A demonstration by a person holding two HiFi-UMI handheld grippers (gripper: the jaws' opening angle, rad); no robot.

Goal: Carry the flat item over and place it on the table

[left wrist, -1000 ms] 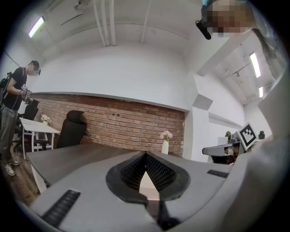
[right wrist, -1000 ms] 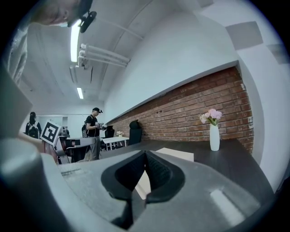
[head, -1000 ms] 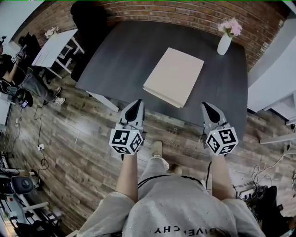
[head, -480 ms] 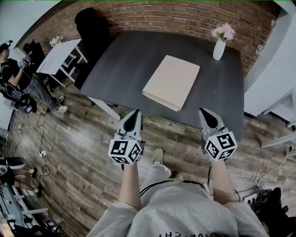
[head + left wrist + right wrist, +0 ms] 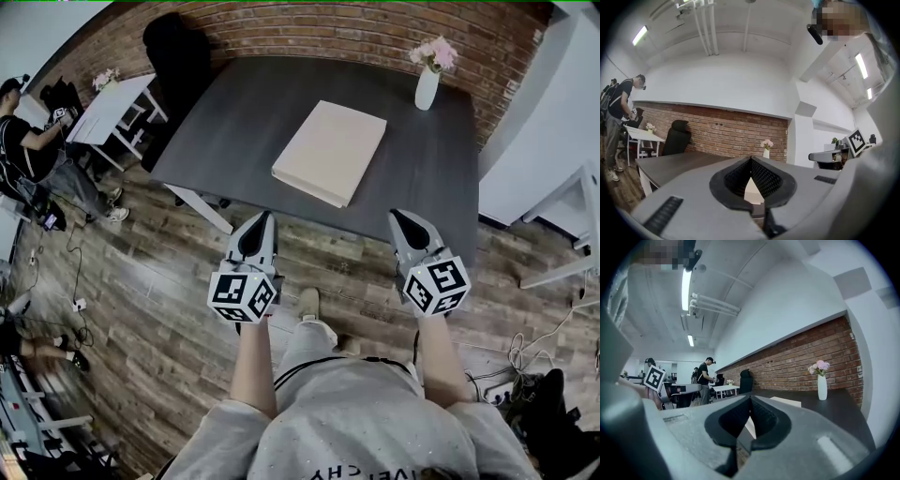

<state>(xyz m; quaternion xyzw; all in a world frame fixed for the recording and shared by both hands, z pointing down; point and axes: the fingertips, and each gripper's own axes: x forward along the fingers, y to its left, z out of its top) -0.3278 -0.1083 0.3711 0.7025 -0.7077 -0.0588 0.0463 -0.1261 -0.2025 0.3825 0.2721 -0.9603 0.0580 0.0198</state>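
Observation:
The flat item is a beige slab-like box (image 5: pixel 330 152) lying on the dark grey table (image 5: pixel 234 112), a little inside its near edge. My left gripper (image 5: pixel 265 216) hovers at that edge, short of the box's left side, shut with nothing in it. My right gripper (image 5: pixel 396 214) reaches slightly over the edge, off the box's right side, also shut and empty. In the left gripper view the tips of the left gripper (image 5: pixel 751 158) meet, and the box (image 5: pixel 752 190) shows below them. The right gripper view shows the right gripper (image 5: pixel 750 396) with the box (image 5: pixel 787 402) beyond.
A white vase of pink flowers (image 5: pixel 427 84) stands at the table's far right, by the brick wall (image 5: pixel 375 28). A black office chair (image 5: pixel 173 47) and a small white table (image 5: pixel 108 103) are at far left, where a person (image 5: pixel 28 150) stands. Cables (image 5: pixel 534 352) lie on the wooden floor.
Both grippers have drawn back a little from the box toward the table's near edge, staying shut and empty. The box has not moved on the table.

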